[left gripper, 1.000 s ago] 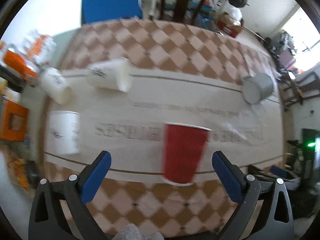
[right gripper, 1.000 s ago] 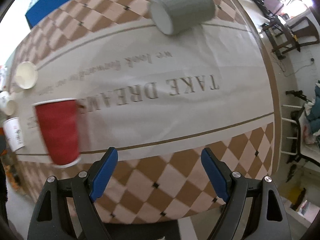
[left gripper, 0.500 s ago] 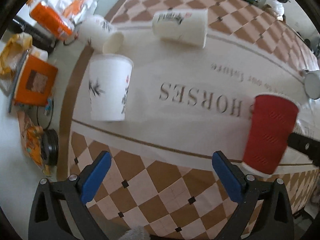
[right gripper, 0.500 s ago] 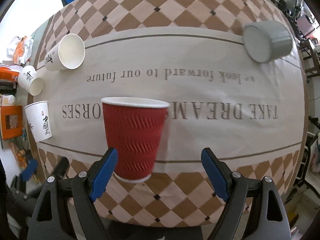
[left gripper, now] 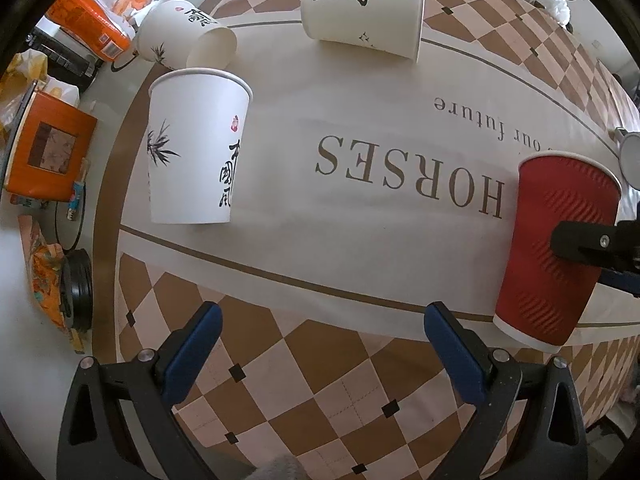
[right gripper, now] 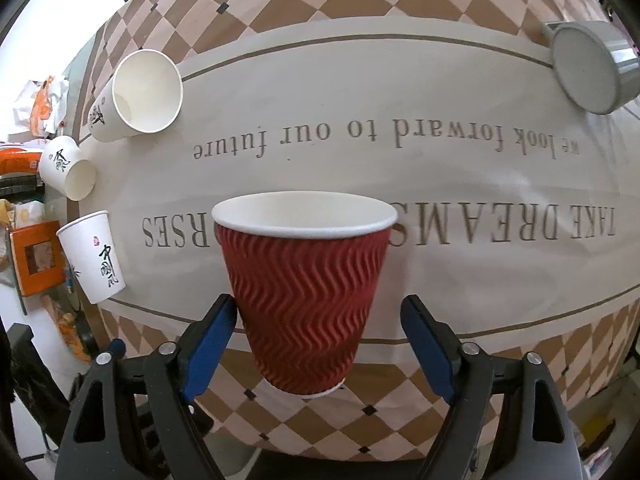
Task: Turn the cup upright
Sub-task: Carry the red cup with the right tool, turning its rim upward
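Note:
A red ribbed paper cup (right gripper: 306, 300) stands upright on the tablecloth, between the fingers of my right gripper (right gripper: 316, 340), which is open; its left pad is at or near the cup wall, the right pad apart. The cup also shows at the right of the left wrist view (left gripper: 560, 248), with a black part of the right gripper in front of it. My left gripper (left gripper: 324, 344) is open and empty over the table's near edge. A white printed cup (left gripper: 196, 148) stands upright at the left. Two white cups lie on their sides: one far back (left gripper: 364, 16), one far left (left gripper: 184, 36).
A grey cup (right gripper: 588, 68) lies on its side at the far right. Orange boxes and packets (left gripper: 48, 152) crowd the table's left end beyond the cloth (left gripper: 360, 224). A black round lid (left gripper: 76, 288) lies there too.
The right gripper has moved in so the red cup now stands between its fingers. The left gripper has moved closer to the table; the white cups look larger.

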Demonstrator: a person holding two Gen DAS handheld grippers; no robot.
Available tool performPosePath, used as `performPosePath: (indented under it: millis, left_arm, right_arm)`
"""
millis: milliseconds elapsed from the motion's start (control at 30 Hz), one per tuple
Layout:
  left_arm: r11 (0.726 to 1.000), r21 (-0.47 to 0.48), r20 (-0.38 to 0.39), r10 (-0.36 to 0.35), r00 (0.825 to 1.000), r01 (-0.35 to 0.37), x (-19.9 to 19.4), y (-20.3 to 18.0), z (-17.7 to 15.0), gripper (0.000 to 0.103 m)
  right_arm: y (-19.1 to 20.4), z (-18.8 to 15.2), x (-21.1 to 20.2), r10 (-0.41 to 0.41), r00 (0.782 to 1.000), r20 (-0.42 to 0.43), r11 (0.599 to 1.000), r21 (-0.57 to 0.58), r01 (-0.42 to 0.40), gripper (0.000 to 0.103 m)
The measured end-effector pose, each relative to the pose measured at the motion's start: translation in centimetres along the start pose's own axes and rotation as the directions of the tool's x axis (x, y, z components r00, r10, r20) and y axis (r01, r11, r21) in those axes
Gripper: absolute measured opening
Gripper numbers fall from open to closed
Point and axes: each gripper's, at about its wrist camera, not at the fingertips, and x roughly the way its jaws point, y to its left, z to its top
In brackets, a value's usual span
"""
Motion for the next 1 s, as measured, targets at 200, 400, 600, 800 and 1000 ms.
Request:
performPosePath:
  millis: [200,400,600,800,1000]
  left_arm:
    - [1.0,0.009,-0.004,0.0,1.0,0.0,0.0,-0.2,0.0,0.103]
    - [1.0,0.009,-0.02,-0.005,1.0,0.006,0.5,-1.2,-0.1,0.103]
    - [1.0,0.014,-0.035,0.005,0.999,-0.004,1.3,-1.5,-0.4,0.103]
    - [1.0,0.026,-0.033,-0.002,0.999,0.003,1.1,-2.1,0.1,0.103]
    - [0.999,0.011,-0.041,-0.032,0.999,0.032,0.7,-2.5,1.2,0.103]
  right_arm:
    - [0.1,-0.5,-0.1,-0.044,0.999,-0.016,0.999,-0.03,0.043,0.072]
    - [0.6,-0.3,0.8,-0.061,0.998,-0.036,0.996,-0.06,0.059,0.075]
    - [0.9,-0.5,1.6,-0.052,0.998,-0.025,0.997,-0.065,0.051,0.075]
    - [0.1,-1.0,0.6,-0.004,1.0,0.023,0.999,-0.043,0.005,0.074]
    - [-0.2,-1.3,-1.8,0.023,0.991,0.135,0.999,-0.032,-0.019,0.074]
